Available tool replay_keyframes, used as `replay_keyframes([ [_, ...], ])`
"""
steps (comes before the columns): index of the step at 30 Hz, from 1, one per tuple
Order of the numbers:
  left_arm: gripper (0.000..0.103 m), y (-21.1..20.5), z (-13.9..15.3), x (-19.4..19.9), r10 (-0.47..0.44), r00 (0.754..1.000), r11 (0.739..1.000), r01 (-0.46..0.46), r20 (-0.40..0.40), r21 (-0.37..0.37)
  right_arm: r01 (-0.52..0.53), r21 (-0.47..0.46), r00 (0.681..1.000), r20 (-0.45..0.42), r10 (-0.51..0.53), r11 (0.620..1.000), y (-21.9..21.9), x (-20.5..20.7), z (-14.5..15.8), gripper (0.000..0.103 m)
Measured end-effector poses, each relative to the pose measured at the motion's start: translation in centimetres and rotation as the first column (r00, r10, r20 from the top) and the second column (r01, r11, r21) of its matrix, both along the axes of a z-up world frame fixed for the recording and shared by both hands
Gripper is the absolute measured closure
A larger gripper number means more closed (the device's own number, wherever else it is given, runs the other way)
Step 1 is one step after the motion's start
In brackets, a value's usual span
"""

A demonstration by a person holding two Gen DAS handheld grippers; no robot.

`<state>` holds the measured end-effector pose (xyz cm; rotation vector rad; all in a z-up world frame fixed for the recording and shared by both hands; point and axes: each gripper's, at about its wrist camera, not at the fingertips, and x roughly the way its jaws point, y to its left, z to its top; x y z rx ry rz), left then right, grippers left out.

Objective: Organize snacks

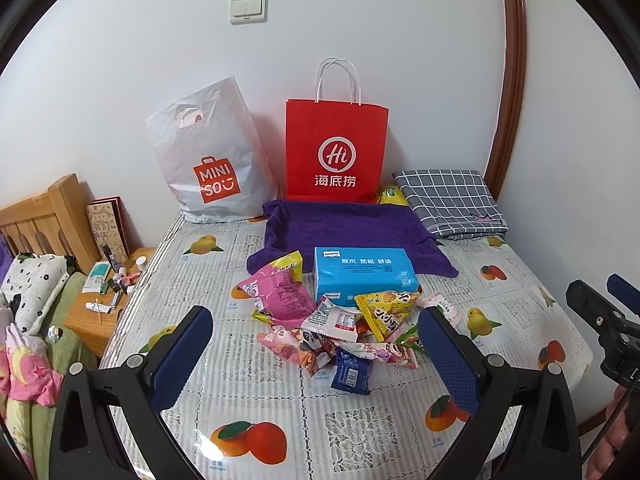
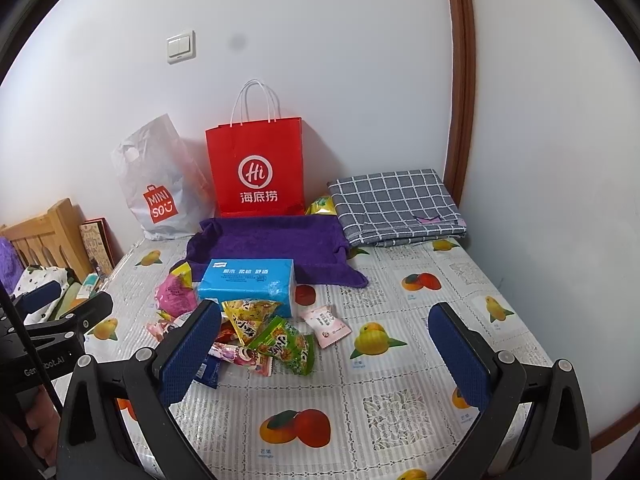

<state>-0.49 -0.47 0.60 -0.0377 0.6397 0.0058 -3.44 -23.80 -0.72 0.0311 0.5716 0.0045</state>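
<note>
**Both grippers wide and empty above the snack pile**

Your left gripper (image 1: 316, 344) hangs over the near edge of the worktop (image 1: 248, 400), a table under a fruit-printed plastic cloth, with its blue-padded fingers (image 1: 182, 356) spread wide and nothing between them. Your right gripper (image 2: 324, 350) is just as released, its jaws far apart and empty; its left finger sits in front of part of the pile in the right wrist view.

The loose pile of small snack packets (image 1: 340, 332) lies near the middle of the worktop, just in front of the blue rectangular soft pack of tissues (image 1: 362, 276), with some packets touching it. In the pile you can pick out a crumpled pink foil packet (image 1: 276, 298), a yellow triangular crisp packet (image 1: 386, 312), a dark blue flat sachet (image 1: 352, 374) at the near edge, and a green triangular crisp packet (image 2: 290, 344). A small pale pink wrapped sweet (image 2: 326, 326) lies a little apart, to the right of the heap.

Behind the tissues is a purple towel (image 1: 344, 228) with raised edges. Standing against the wall are a white plastic shopping bag with an orange logo (image 1: 212, 156) and, to its right, an upright red paper carrier bag with white twisted handles (image 1: 336, 148). A folded grey checked cloth (image 1: 452, 204) sits in the far right corner, with a yellow-green packet (image 1: 390, 196) tucked between it and the red bag.
</note>
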Motion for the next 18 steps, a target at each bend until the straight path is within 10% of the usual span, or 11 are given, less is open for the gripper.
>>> replay_keyframes([
  [18,0.000,0.17,-0.17,0.17,0.002,1.000,1.000,-0.002,0.004,0.004,-0.031,0.008,0.999,0.010,0.031,0.999,0.35,0.00,-0.51,0.001],
])
